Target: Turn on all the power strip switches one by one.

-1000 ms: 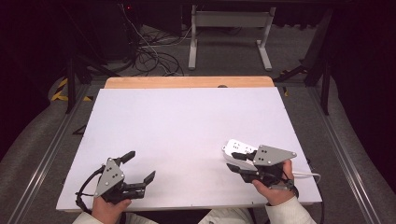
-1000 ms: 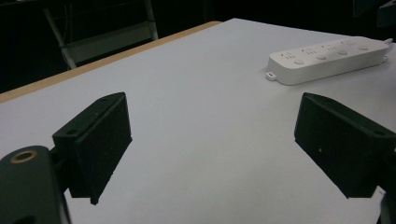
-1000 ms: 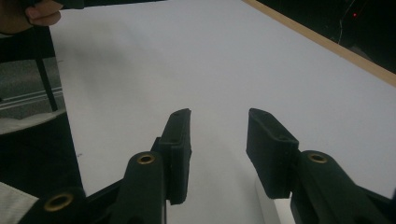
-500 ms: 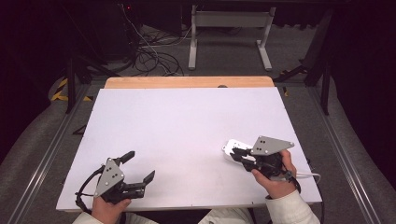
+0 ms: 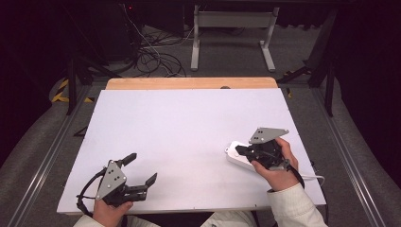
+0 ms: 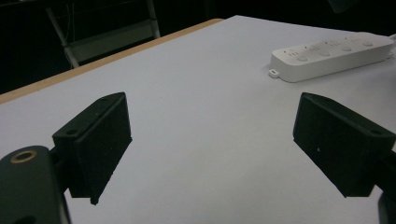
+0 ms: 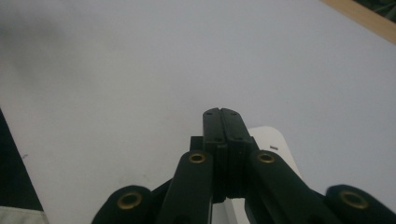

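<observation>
We have right tool (image 5: 239, 151) closed, jaws just shut with nothing between, poised over power strip (image 5: 236, 158) at desk (image 5: 189, 123) right front. Left tool (image 5: 140, 169) open, idle. No switch pressed yet, we judge; pressing remains.

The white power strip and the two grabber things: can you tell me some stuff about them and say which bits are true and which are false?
1. The power strip lies flat on the white table. True.
2. The left gripper has its jaws squeezed together. False: they stand wide apart with nothing between them.
3. The right gripper has its jaws shut tight, with nothing between them. True: in the right gripper view they meet flat.
4. The right gripper is over the power strip. True.
5. The power strip sits next to the left gripper. False: it lies far across the table, on the right side.
</observation>
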A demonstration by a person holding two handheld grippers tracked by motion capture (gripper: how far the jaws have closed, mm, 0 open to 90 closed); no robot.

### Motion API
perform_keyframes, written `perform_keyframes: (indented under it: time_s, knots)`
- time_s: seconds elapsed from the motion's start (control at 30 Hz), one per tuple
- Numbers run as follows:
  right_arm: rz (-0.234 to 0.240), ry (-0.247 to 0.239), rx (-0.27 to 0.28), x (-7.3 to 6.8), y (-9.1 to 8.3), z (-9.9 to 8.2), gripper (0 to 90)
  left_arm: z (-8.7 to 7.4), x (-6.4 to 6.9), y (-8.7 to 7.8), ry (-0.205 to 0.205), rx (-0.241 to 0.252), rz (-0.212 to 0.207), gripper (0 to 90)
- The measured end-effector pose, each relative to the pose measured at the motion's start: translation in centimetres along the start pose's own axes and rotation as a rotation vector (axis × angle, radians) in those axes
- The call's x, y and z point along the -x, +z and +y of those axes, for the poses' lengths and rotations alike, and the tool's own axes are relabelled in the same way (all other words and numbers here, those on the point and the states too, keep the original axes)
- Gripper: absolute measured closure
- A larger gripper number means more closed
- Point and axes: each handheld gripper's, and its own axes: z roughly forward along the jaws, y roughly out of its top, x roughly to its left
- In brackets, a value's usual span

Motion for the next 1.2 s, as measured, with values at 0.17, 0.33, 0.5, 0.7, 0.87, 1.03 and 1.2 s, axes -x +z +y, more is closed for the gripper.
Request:
perform_keyframes:
  time_s: [0.17, 0.33, 0.5, 0.7, 0.87, 1.03, 1.2]
  knots:
    - [-0.011, 0.003, -0.075, 0.8, 0.9, 0.0, 90.0, 0.0, 0.0, 0.0, 0.004, -0.001, 0.001, 11.7]
    - [-0.032, 0.02, -0.155, 1.6, 2.2, -0.3, 90.0, -0.1, 0.2, 0.2, 0.005, -0.013, 0.0, 11.5]
    - [-0.021, 0.028, -0.211, 2.3, 3.6, -0.5, 90.0, -0.1, 0.1, 0.2, 0.006, -0.015, 0.001, 11.5]
    - [-0.008, 0.036, -0.267, 2.6, 4.9, -0.5, 90.0, -0.1, 0.1, 0.2, 0.006, -0.015, 0.001, 11.5]
    - [0.005, 0.039, -0.297, 2.8, 5.7, -0.5, 90.0, -0.1, 0.2, 0.3, 0.006, -0.023, -0.003, 11.6]
    - [0.008, 0.036, -0.303, 2.8, 6.2, -0.4, 90.0, -0.1, 0.1, 0.3, 0.005, -0.026, -0.003, 11.6]
    - [-0.002, 0.024, -0.311, 2.7, 6.5, -0.4, 90.0, -0.1, 0.1, 0.4, 0.013, -0.032, -0.001, 11.6]
